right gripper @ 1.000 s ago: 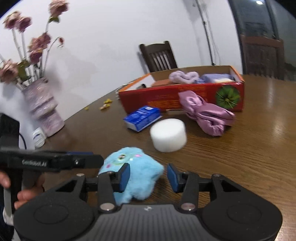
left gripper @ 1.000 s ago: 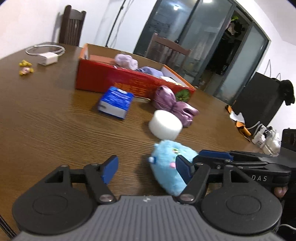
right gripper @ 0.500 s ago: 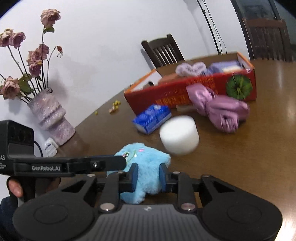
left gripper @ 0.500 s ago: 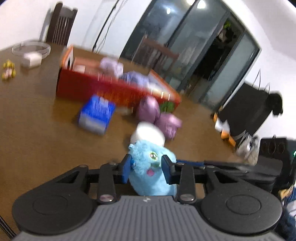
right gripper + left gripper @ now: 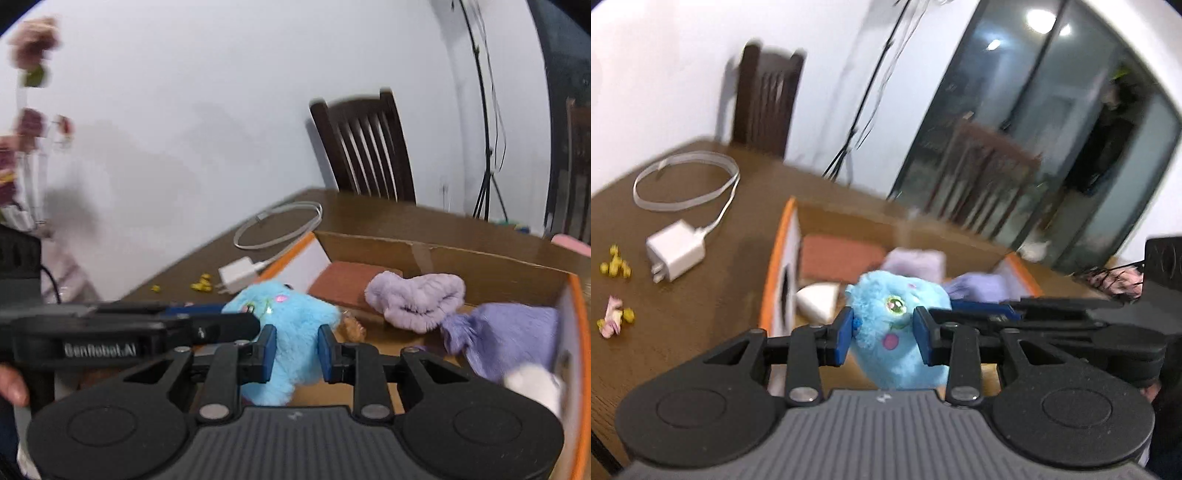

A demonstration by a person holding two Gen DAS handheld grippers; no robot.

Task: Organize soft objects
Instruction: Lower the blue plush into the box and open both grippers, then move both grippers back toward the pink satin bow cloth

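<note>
A fluffy blue plush toy (image 5: 899, 325) is held in the air by both grippers at once. My left gripper (image 5: 884, 334) is shut on it from one side, my right gripper (image 5: 295, 350) is shut on the same toy (image 5: 286, 328) from the other. The toy hangs over the near end of the open cardboard box (image 5: 436, 251), also seen in the left wrist view (image 5: 783, 258). Inside the box lie a lilac fluffy piece (image 5: 417, 299), a purple plush piece (image 5: 506, 332) and a brown pad (image 5: 347, 280).
A white charger (image 5: 674, 254) with a coiled cable (image 5: 687, 184) lies on the wooden table (image 5: 683, 325) left of the box, beside small yellow bits (image 5: 615, 262). Dark chairs (image 5: 365, 147) stand behind the table. A flower vase (image 5: 26, 192) is at the left.
Both grippers closed on the blue plush toy on the table, lifted it and carried it forward over the box. The sponge, tissue pack and pink cloth have left view.
</note>
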